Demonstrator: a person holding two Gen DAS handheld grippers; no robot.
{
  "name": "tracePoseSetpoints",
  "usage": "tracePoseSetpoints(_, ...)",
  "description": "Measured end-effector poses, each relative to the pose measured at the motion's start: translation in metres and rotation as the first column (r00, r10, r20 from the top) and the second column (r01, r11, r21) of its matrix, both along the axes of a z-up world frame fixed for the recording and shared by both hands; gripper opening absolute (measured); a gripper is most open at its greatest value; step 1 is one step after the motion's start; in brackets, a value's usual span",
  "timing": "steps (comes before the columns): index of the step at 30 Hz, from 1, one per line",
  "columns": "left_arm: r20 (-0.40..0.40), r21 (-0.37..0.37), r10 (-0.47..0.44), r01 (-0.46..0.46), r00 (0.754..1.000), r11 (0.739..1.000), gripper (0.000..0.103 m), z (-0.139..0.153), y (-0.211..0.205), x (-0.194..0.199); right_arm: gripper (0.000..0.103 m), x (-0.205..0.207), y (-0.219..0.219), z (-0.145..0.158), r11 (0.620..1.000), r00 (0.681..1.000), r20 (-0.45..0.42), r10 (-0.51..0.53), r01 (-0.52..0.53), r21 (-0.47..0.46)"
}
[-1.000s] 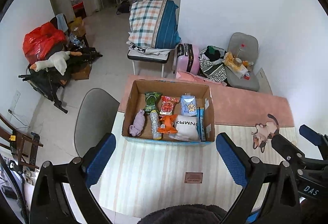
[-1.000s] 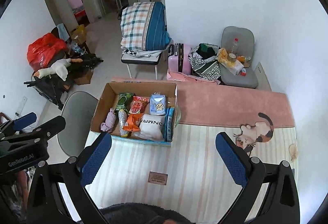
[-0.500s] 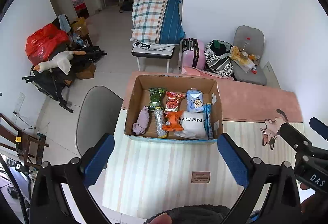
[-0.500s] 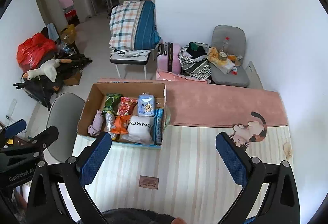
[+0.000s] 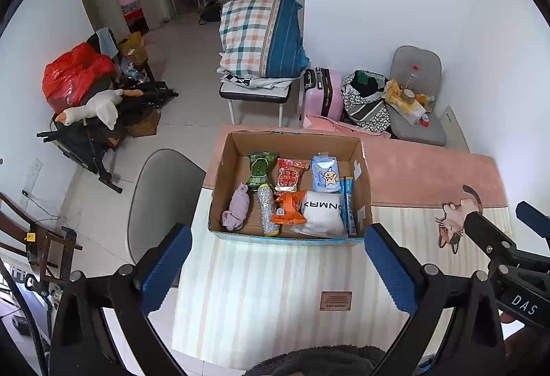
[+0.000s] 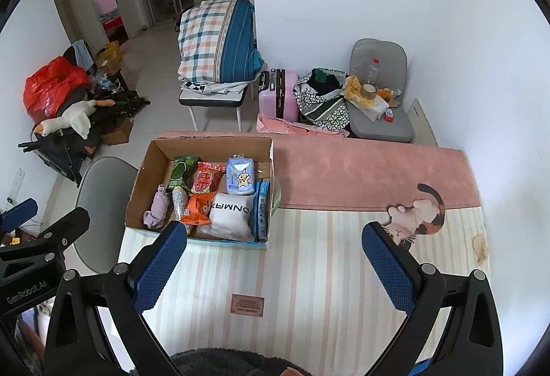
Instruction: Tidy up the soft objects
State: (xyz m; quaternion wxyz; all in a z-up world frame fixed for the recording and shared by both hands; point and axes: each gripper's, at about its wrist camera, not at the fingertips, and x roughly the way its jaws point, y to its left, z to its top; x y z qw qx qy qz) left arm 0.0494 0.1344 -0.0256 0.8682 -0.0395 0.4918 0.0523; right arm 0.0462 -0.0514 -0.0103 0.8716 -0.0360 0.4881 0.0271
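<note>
An open cardboard box (image 5: 365, 169) (image 6: 137, 180) stands on the table's cloth. It holds a white pillow pack (image 5: 323, 212) (image 6: 228, 216), a rolled purple cloth (image 5: 237, 209) (image 6: 156, 209), green (image 5: 259, 168), red (image 5: 290, 174) and orange (image 5: 288, 207) snack bags, a blue tissue pack (image 5: 325, 169) and a bubble-wrap roll (image 5: 267, 211). My left gripper (image 5: 276, 267) is open and empty, high above the table in front of the box. My right gripper (image 6: 273, 267) is open and empty, to the right of the box.
The striped and pink cloth (image 6: 309, 272) with a cat print (image 6: 417, 214) covers the table. A grey chair (image 5: 161, 193) stands at the table's left edge. Beyond are a bench with folded bedding (image 5: 261, 39), a pink suitcase (image 5: 323, 94) and another loaded chair (image 5: 416, 100).
Both grippers have risen and drawn back a little, so the box looks smaller and farther. Both stay open and empty. Nothing in the box has moved.
</note>
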Motion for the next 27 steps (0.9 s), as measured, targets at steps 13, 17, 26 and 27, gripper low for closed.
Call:
tracePoseSetpoints(13, -0.004, 0.004, -0.007, 0.008, 1.0, 1.0, 0.103, -0.0011, 0.0027, -0.0001, 0.103, -0.0022, 0.0047, 0.0008, 1.0, 1.0, 0.014, 0.005, -0.005, -0.012)
tracePoseSetpoints(17, 0.0, 0.004, -0.007, 0.007, 1.0, 1.0, 0.103, -0.0009, 0.0038, -0.0002, 0.103, -0.0018, 0.0039, 0.0027, 1.0, 1.0, 0.017, 0.006, -0.006, -0.015)
tracePoseSetpoints(26, -0.002, 0.002, -0.013, 0.013, 1.0, 1.0, 0.103, 0.0004, 0.0072, -0.0007, 0.103, -0.0014, 0.0027, 0.0052, 1.0, 1.0, 0.019, 0.007, -0.007, -0.019)
tracePoseSetpoints(27, -0.001, 0.002, -0.011, 0.011, 1.0, 1.0, 0.103, 0.0002, 0.0068, -0.0007, 0.103, -0.0015, 0.0029, 0.0052, 1.0, 1.0, 0.02, 0.007, -0.006, -0.019)
